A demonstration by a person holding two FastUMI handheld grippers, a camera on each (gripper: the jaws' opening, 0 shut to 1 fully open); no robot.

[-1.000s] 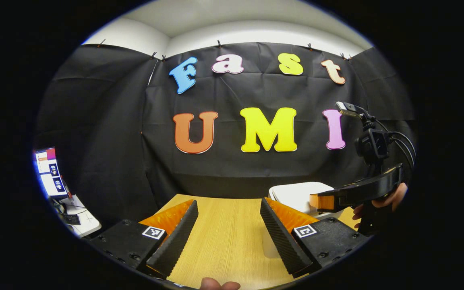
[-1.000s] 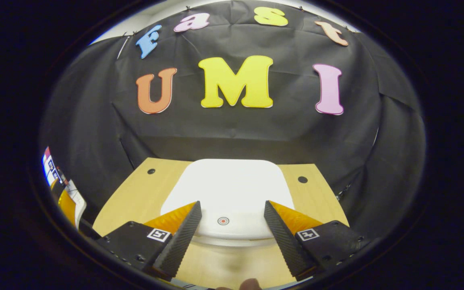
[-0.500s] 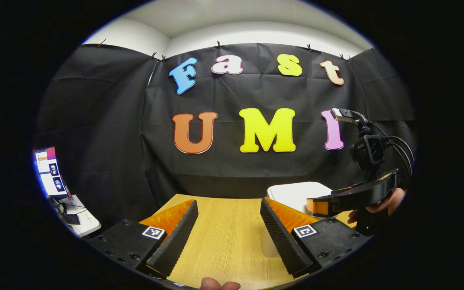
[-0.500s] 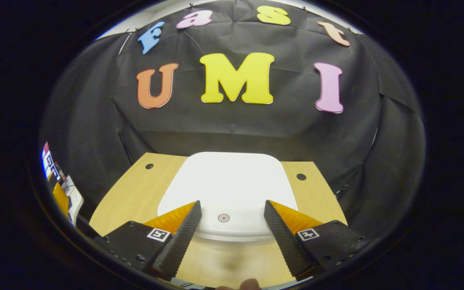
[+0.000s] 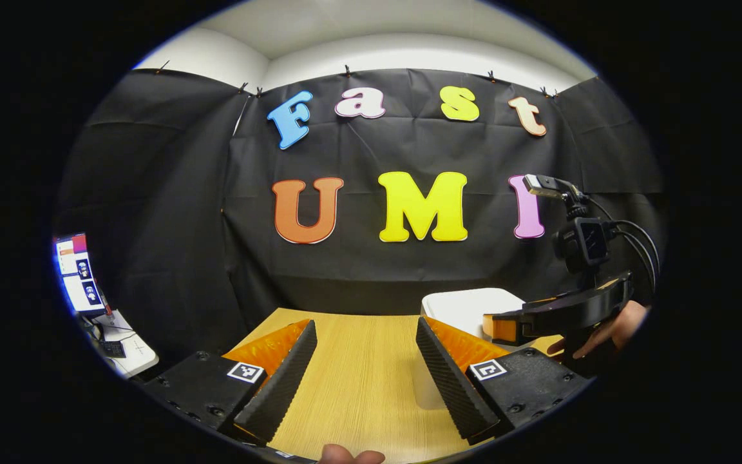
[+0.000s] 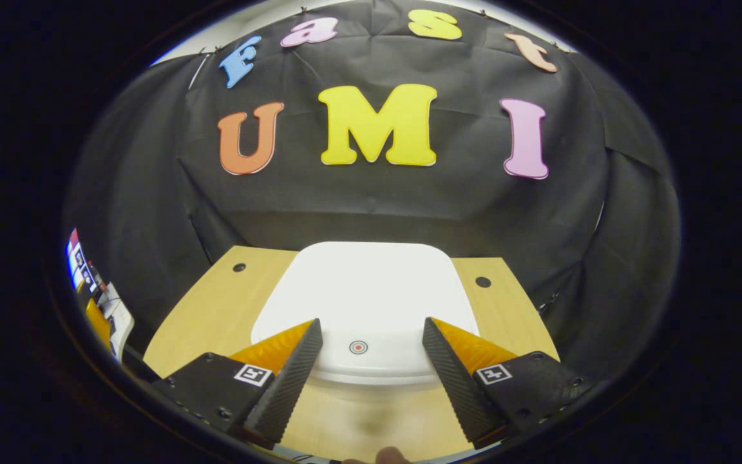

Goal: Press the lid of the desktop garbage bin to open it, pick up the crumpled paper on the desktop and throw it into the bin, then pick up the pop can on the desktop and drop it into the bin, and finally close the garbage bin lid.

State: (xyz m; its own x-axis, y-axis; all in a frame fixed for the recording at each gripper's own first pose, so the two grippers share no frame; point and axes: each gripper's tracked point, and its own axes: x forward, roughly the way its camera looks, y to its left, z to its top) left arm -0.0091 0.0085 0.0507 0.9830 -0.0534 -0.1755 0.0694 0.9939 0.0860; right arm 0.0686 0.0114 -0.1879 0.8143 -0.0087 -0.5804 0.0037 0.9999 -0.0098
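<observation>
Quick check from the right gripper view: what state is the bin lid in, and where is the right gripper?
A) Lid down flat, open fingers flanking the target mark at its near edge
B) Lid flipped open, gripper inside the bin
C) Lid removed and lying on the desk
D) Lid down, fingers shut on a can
A: the white lid lies flat on the bin, and the right gripper is open, its fingers either side of the red target mark.

The left gripper (image 5: 366, 361), held level and pointing forward, has its two ridged fingers spread wide apart with nothing between them. The right gripper (image 6: 371, 367) tilts slightly downward, fingers equally wide apart. A bare hand (image 5: 609, 328) grips its handle.
</observation>
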